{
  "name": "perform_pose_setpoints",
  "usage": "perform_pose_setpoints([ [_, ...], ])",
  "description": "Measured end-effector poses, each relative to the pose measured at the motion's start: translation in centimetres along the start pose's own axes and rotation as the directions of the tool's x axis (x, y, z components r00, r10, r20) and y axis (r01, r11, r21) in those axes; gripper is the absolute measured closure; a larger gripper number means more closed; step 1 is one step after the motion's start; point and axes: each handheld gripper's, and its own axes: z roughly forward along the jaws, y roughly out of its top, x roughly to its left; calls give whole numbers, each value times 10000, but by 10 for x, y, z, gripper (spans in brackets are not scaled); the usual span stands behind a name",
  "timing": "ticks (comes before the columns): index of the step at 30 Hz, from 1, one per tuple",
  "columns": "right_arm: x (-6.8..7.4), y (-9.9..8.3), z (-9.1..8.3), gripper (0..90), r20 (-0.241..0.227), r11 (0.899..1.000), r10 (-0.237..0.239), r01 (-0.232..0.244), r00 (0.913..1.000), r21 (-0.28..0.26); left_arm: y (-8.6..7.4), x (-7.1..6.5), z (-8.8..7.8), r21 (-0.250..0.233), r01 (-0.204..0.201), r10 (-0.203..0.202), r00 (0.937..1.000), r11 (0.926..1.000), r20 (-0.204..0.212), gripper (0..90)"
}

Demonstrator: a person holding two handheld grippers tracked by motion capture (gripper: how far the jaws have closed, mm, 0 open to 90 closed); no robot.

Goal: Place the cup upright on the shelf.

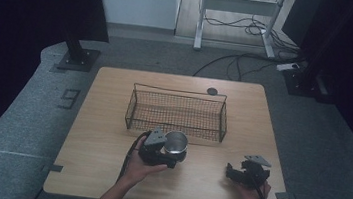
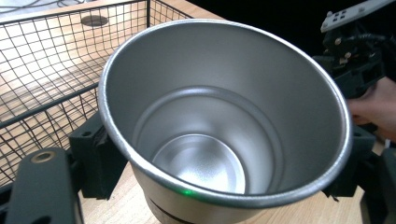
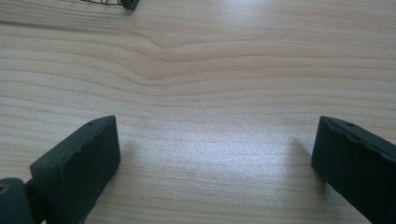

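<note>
A shiny steel cup [image 1: 176,143] stands upright and empty on the wooden table [image 1: 111,122], just in front of a black wire basket [image 1: 177,112]. My left gripper [image 1: 170,155] is shut on the cup [image 2: 224,116], one black jaw on each side of its wall. The basket [image 2: 42,84] rises right behind the cup at the left of the left gripper view. Held low over bare wood at the front right, my right gripper [image 1: 236,173] is open, and its gap [image 3: 215,158] holds nothing.
A small dark round disc [image 1: 211,91] lies on the table behind the basket. The other hand and its gripper [image 2: 359,60] show past the cup. Bare wood lies left and right of the basket. Desk legs and cables sit on the floor beyond.
</note>
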Motion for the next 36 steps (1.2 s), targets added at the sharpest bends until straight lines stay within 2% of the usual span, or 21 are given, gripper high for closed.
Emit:
perform_pose_setpoints([
  [16, 0, 0, 0, 10, 0, 10000, 2, -2, 10000, 0, 10, 5, -4, -78, -187, 186, 9997, 9998, -161, 177],
  [31, 0, 0, 0, 11, 2, 10000, -4, 4, 10000, 2, 24, 16, -12, -256, -168, 159, 9992, 9995, -359, 177],
  [36, 0, 0, 0, 10, -13, 10000, -2, 2, 10000, 1, 27, 21, -15, -348, -43, 30, 9993, 9994, -363, 177],
])
